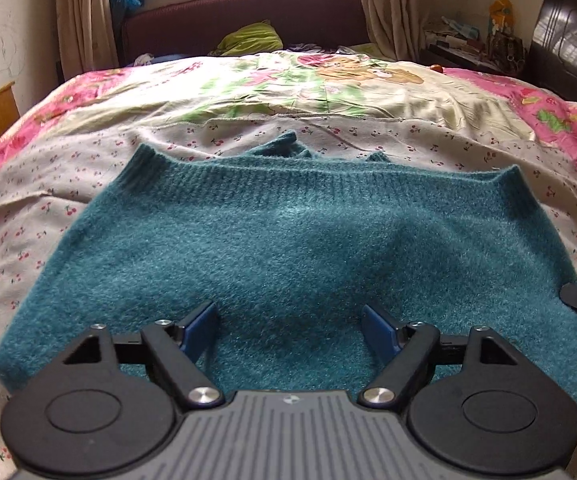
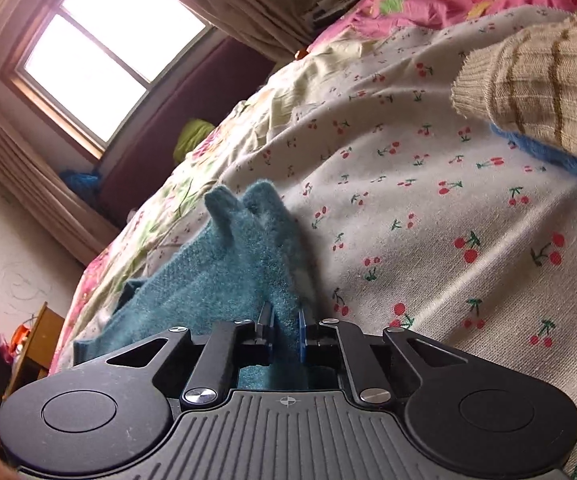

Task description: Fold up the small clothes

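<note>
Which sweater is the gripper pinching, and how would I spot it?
Find the bed with the cherry-print sheet under the window. The teal sweater lies flat in the middle, its edge pinched by the right gripper. It is fuzzy and plain, unlike the striped beige knit nearby.

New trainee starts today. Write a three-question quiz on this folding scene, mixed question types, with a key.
1. True or false: the left gripper is shut on the sweater.
2. What does the right gripper hold?
A. the striped knit
B. the sweater
C. the sheet
3. Fill in: the sheet is printed with small red ____.

Key:
1. False; it is open above the sweater.
2. B; it pinches a fold of teal knit.
3. cherries
</note>
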Action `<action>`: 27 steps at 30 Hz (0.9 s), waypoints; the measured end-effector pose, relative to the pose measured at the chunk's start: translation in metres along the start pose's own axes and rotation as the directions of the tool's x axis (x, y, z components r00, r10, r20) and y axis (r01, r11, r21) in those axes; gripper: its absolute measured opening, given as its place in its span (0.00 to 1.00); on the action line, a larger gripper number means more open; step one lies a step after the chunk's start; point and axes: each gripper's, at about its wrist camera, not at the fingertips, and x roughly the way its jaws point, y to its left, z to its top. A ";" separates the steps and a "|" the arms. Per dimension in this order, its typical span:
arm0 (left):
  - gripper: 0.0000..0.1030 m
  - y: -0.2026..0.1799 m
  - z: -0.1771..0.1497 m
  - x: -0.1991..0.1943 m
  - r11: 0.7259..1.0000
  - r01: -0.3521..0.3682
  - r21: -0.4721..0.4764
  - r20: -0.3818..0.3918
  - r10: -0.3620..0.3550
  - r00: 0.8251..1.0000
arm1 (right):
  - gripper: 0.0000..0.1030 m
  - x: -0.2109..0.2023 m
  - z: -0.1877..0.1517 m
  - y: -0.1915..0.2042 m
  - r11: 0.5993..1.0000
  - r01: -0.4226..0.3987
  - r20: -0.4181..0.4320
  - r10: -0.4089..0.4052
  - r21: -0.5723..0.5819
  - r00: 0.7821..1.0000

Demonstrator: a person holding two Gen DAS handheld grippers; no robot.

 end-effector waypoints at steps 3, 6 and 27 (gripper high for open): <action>0.85 0.003 0.002 -0.008 0.999 0.038 -0.022 0.029 -0.037 0.999 | 0.18 -0.002 0.000 -0.004 0.999 -0.020 0.004 0.020 0.028 1.000; 0.85 0.001 0.007 -0.010 0.998 0.048 -0.026 0.043 -0.047 0.998 | 0.19 -0.003 0.000 -0.007 0.998 -0.033 0.006 0.033 0.046 0.999; 0.90 -0.032 -0.007 0.014 0.998 0.029 0.063 0.085 -0.035 0.996 | 0.35 -0.006 0.004 -0.026 0.992 -0.083 0.012 0.082 0.096 0.997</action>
